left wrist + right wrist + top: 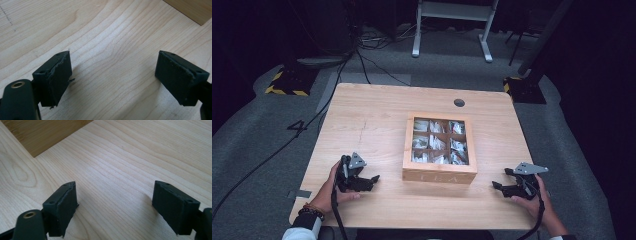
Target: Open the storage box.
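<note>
We start with the wooden box [439,150], which sits a little right of the middle of the table [372,125]. It has nine compartments in a three-by-three grid, each holding pale packets [438,142]; whether a clear lid covers them we cannot tell. The box looks untouched, squarely placed.

Our left gripper [371,180] rests on the table well to the left of the box, jaws spread wide and holding nothing; in the left gripper view a corner of the box shows at the upper right. Our right gripper [498,187] lies to the right of the box, likewise spread and empty.

We judge the work has not begun: neither gripper touches the box, and everything is left to do.
</note>
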A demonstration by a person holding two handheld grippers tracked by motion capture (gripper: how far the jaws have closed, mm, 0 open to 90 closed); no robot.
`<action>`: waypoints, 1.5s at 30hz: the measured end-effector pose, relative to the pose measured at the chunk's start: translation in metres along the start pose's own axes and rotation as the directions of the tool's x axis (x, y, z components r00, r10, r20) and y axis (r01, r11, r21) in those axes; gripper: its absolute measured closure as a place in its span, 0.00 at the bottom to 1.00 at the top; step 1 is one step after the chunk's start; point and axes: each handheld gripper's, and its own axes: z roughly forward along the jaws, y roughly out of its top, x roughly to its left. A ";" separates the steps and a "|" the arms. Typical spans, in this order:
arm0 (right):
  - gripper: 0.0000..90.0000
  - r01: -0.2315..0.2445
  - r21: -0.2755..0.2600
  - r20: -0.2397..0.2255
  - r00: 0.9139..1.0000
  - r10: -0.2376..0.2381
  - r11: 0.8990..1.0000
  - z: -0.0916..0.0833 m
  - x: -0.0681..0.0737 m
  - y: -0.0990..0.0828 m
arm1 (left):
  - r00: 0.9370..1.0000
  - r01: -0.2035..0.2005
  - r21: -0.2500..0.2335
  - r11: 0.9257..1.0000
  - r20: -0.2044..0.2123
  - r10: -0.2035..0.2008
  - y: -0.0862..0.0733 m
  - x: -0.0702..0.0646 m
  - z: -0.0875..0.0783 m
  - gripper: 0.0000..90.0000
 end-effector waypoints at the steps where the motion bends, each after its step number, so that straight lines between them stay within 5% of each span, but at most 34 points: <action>1: 0.22 0.000 0.000 0.000 1.000 0.000 1.000 0.000 0.000 0.000 | 1.000 0.000 0.000 1.000 0.000 0.000 0.000 0.000 0.000 0.16; 2: 0.21 -0.005 0.003 0.003 1.000 0.005 1.000 0.000 0.000 0.000 | 0.999 -0.040 0.001 0.999 0.029 0.040 -0.001 0.002 -0.001 0.16; 10: 0.21 -0.004 0.008 0.005 1.000 0.004 1.000 -0.002 0.006 0.006 | 0.997 -0.052 0.004 0.999 0.054 0.052 -0.002 0.004 -0.002 0.16; 28: 0.34 0.095 -0.080 -0.061 0.993 -0.100 0.992 -0.010 0.050 0.050 | 0.996 -0.059 0.004 0.998 0.060 0.059 -0.004 0.005 -0.005 0.16; 45: 0.40 0.130 -0.099 -0.087 0.987 -0.138 0.987 -0.003 0.065 0.069 | 0.996 -0.060 0.004 0.998 0.062 0.060 -0.005 0.006 -0.005 0.16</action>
